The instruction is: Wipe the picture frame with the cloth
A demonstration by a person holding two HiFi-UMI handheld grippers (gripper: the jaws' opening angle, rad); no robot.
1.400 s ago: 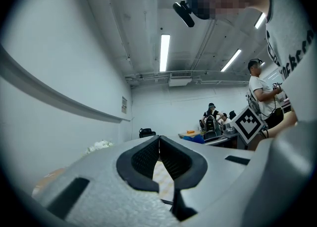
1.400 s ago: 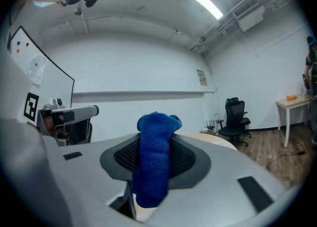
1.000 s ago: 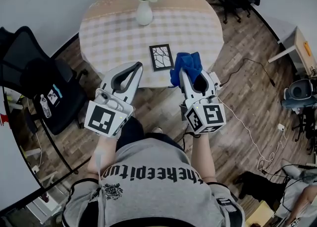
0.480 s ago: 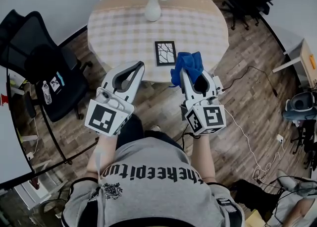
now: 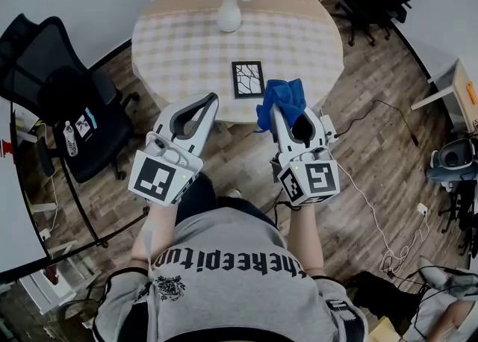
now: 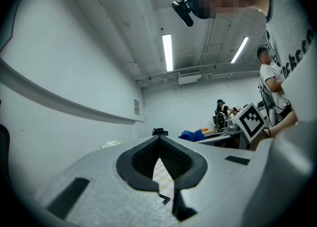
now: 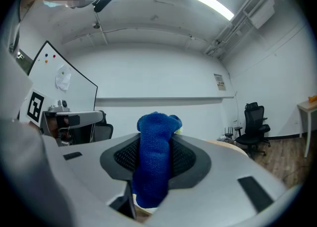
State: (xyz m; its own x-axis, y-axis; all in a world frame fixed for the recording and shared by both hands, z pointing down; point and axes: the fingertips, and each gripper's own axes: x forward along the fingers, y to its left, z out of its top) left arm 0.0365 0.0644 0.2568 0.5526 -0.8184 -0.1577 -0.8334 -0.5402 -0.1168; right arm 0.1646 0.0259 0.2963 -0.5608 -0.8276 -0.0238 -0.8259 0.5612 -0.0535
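Nearest you, your left gripper (image 5: 211, 98) hangs above the floor short of the table edge; its jaws meet at the tips with nothing between them, only a sliver of checked fabric showing through the gap behind; it's idle. Your right gripper (image 5: 278, 110) is clamped on the bunched blue knitted cloth (image 5: 282, 94), which stands up between the pads and spills over the tips, so the cloth is in hand and the wiping has not begun. By my reading you're on the approach. Just beyond the cloth, near the close edge of the round table (image 5: 164, 57) with its beige checked covering, lies the black-edged rectangular picture frame (image 5: 248, 80), flat, a branching pattern on its face, untouched and apart from both grippers. Next move, I'd say: carry the right gripper forward and a little left, lower the cloth onto the glass, then sweep across; the left could pin the frame's edge so it doesn't slide. Farthest off, a white vase (image 5: 229, 13) of pale flowers stands well clear.
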